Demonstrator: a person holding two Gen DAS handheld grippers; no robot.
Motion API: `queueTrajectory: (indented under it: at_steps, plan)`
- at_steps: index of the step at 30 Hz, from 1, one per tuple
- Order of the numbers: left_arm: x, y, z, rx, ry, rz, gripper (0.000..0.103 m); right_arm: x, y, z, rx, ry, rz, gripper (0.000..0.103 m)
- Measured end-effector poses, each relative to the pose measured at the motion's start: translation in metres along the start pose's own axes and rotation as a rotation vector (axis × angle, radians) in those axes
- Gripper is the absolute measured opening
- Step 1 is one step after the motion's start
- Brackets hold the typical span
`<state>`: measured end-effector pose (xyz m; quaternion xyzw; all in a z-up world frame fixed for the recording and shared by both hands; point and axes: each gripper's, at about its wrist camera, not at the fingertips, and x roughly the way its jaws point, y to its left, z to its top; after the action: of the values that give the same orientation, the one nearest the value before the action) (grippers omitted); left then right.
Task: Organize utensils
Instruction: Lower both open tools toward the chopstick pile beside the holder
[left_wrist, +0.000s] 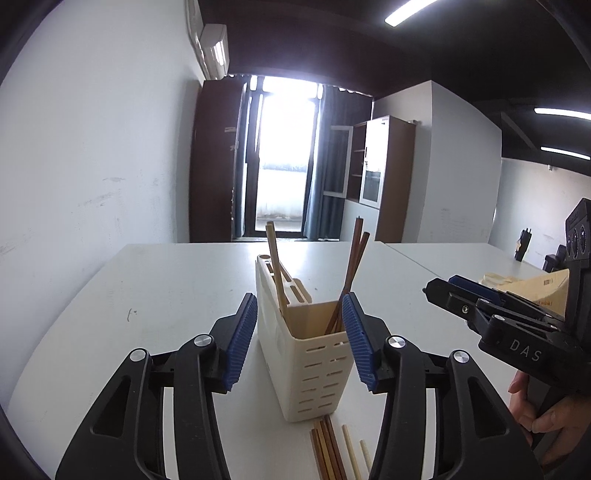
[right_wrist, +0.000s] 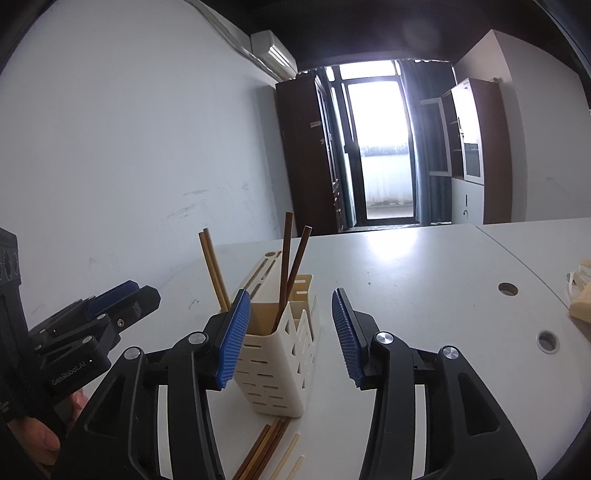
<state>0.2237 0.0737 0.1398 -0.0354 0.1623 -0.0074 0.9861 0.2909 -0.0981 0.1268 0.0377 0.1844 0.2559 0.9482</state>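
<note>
Left wrist view looks across a white table (left_wrist: 166, 280) that runs toward a bright balcony door (left_wrist: 284, 158), with a brown cabinet (left_wrist: 384, 166) at the far right wall. On the table stands a cream slotted utensil holder (left_wrist: 310, 369), upright, directly ahead of the left claw (left_wrist: 300, 330). That claw is released: its blue ribbed pads (left_wrist: 242, 343) stand apart on either side of the holder's near corner and press on nothing. The right claw (right_wrist: 291, 334) is likewise released, its pads parted in front of the same holder (right_wrist: 277, 373), nothing between them. In the left wrist view the right claw's black body (left_wrist: 517, 332) shows from the side at the right edge, with a hand (left_wrist: 546, 417) wrapped round its grip.

Inside the holder, two dark brown chopsticks (left_wrist: 351, 273) lean to the right out of the big compartment, and two light wooden chopsticks (left_wrist: 277, 266) rise tilted at its left side. On the table just in front of the holder's base lie loose chopsticks: a dark brown bundle (left_wrist: 327, 450) side by side, and beside them to the right two pale ones (left_wrist: 351, 450), apart from the bundle. A beige bag (right_wrist: 583, 295) sits at the far right of the table in the right wrist view
</note>
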Motion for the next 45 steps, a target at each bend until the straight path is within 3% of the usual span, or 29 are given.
queueTrajectory:
  at_steps: [8,16,25,39,45]
  plan:
    - [0.007,-0.012,-0.020,0.055,0.129,0.016,0.059,-0.002,-0.001,-0.019,-0.001,0.089,-0.035,0.052]
    - [0.015,-0.009,-0.049,0.054,0.252,0.018,0.059,-0.005,-0.003,-0.041,-0.013,0.177,-0.056,0.057]
    - [0.038,-0.002,-0.077,0.037,0.449,0.003,0.061,0.001,-0.001,-0.060,-0.020,0.282,-0.068,0.061]
    - [0.074,0.000,-0.105,0.069,0.613,-0.010,0.061,0.035,-0.016,-0.092,0.031,0.522,-0.054,0.061]
    - [0.091,0.004,-0.113,0.034,0.677,-0.040,0.058,0.054,-0.022,-0.108,0.069,0.606,-0.035,0.061]
